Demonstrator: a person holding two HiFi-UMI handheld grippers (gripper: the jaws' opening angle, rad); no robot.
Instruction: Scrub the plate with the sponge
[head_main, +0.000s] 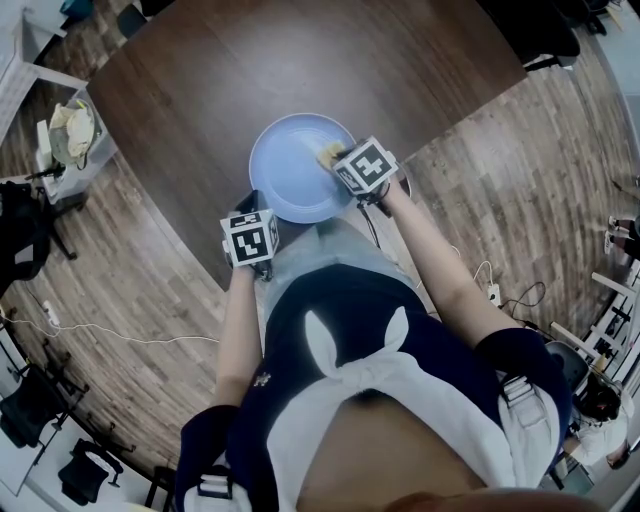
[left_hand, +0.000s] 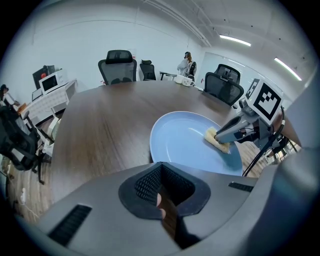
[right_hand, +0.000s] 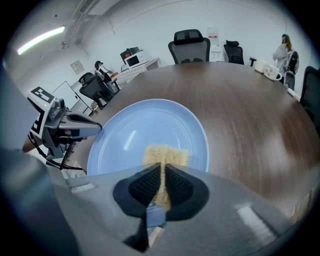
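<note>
Right now the yellow sponge (right_hand: 165, 152) is lying flat on the pale blue plate (right_hand: 130, 125), toward its right side. The right gripper (right_hand: 162, 169) is clamping the sponge between its fingers from behind. The plate is sitting on the dark wooden desk (right_hand: 250, 110), close to the edge nearest the person. The left gripper (left_hand: 161, 166) is hanging just beside the plate's near-left rim, its fingers drawn together on nothing. To scrub well, I judge, the sponge should be pressing flat and sweeping in circles across the whole plate, with the left gripper steadying the rim against sliding. Office chairs (left_hand: 119, 62) are ringing the desk's far side, and a person (left_hand: 188, 62) is standing beyond them.
</note>
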